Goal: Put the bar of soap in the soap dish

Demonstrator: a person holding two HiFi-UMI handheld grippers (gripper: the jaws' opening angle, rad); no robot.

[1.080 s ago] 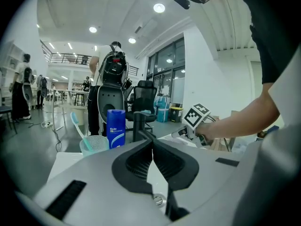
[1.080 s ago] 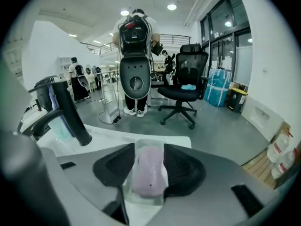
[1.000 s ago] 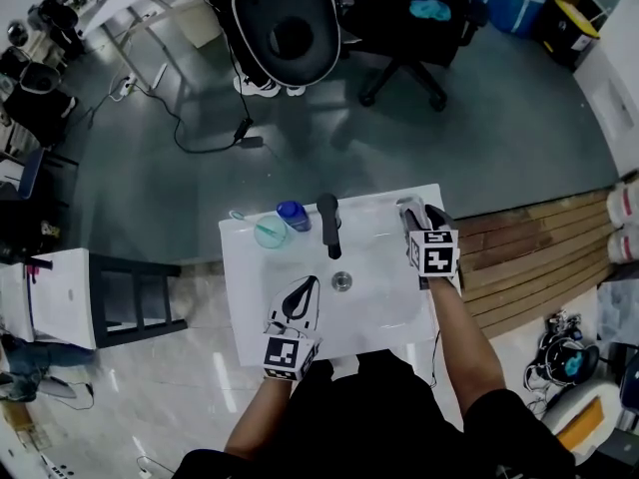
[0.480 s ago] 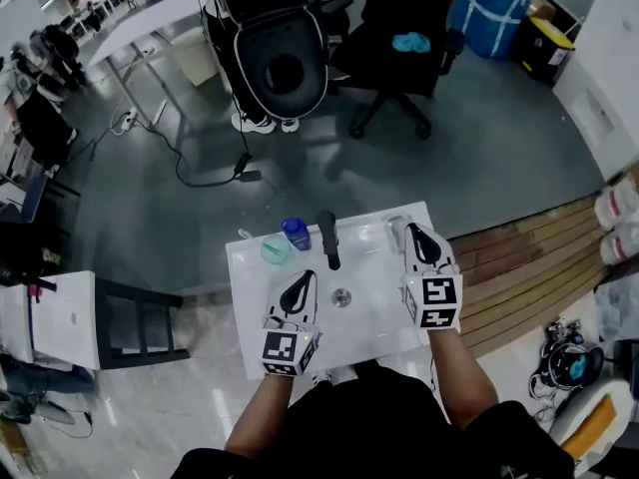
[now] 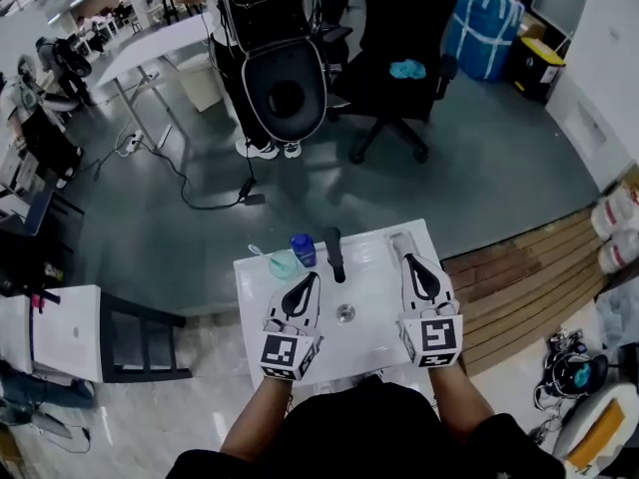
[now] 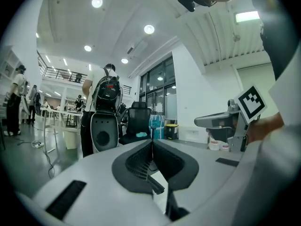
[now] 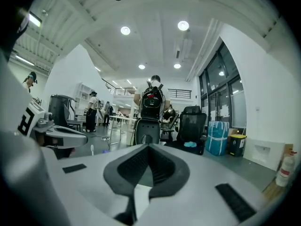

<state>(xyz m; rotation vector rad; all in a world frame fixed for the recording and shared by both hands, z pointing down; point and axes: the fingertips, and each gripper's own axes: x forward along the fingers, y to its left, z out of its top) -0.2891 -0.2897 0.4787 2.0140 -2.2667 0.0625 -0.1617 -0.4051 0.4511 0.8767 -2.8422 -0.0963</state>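
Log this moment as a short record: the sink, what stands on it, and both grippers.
sink: white, drain in the middle
back rim: black faucet; blue bottle and teal cup to its left; soap dish at the right corner
soap: too small to make out
left gripper: shut, empty, over the sink's left side
right gripper: shut, empty, just short of the soap dish

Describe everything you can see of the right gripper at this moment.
The right gripper has a smooth white, plastic-looking body with two black ribbed jaw pads that outline a teardrop-shaped opening. Its jaws are shut tip to tip, with nothing between them. A cube with black-and-white square markers sits at its rear, where the person's forearm meets it. It is over the right side of the white basin, pointing roughly level towards the room beyond.
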